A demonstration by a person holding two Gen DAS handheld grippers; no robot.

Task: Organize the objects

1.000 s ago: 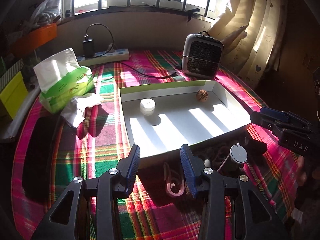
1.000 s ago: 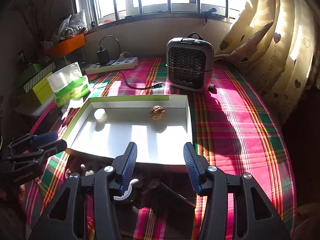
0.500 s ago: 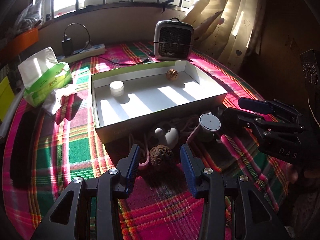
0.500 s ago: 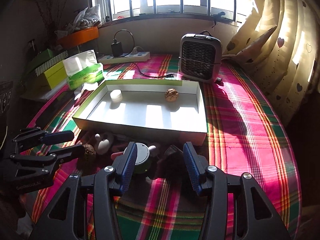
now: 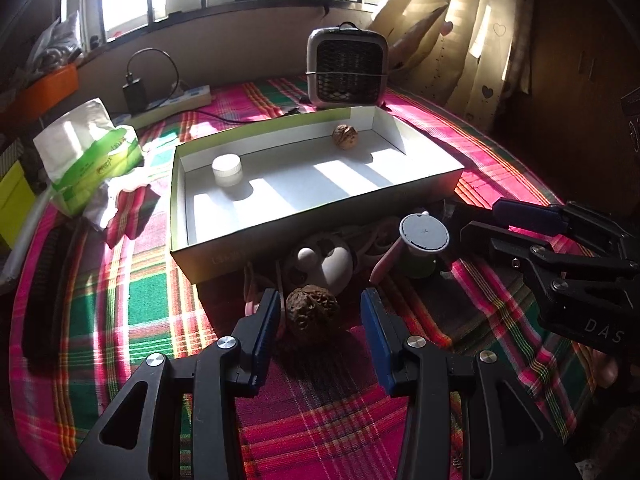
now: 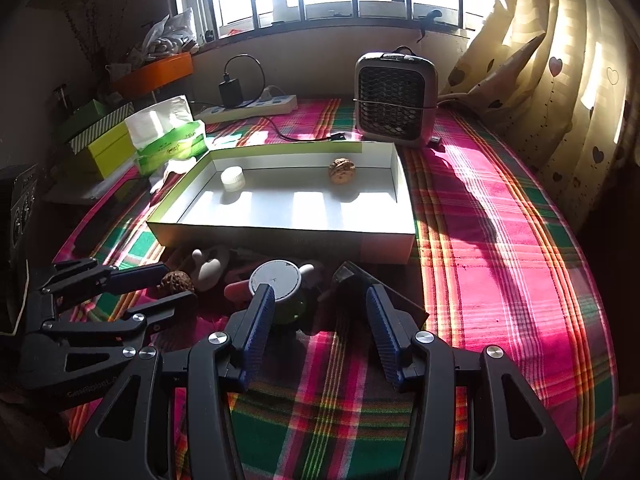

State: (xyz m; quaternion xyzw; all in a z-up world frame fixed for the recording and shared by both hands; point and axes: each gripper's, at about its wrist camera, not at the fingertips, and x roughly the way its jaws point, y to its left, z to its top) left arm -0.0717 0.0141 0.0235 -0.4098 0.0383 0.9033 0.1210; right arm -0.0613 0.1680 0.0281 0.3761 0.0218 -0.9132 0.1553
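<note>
Left wrist: our left gripper (image 5: 320,316) is open, dark walnut (image 5: 312,312) between its jaws, untouched, just outside the white box's (image 5: 320,216) near wall. Right wrist: right gripper (image 6: 318,312) open, empty, beside the round-topped gadget (image 6: 276,276); second walnut (image 6: 342,170) sits at the box's far wall.

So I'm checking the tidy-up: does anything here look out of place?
Yes. The white box holds only a small white jar and one walnut; a second walnut and other small items lie heaped on the cloth against its near wall. A crumpled tissue lies loose beside the tissue pack.
</note>
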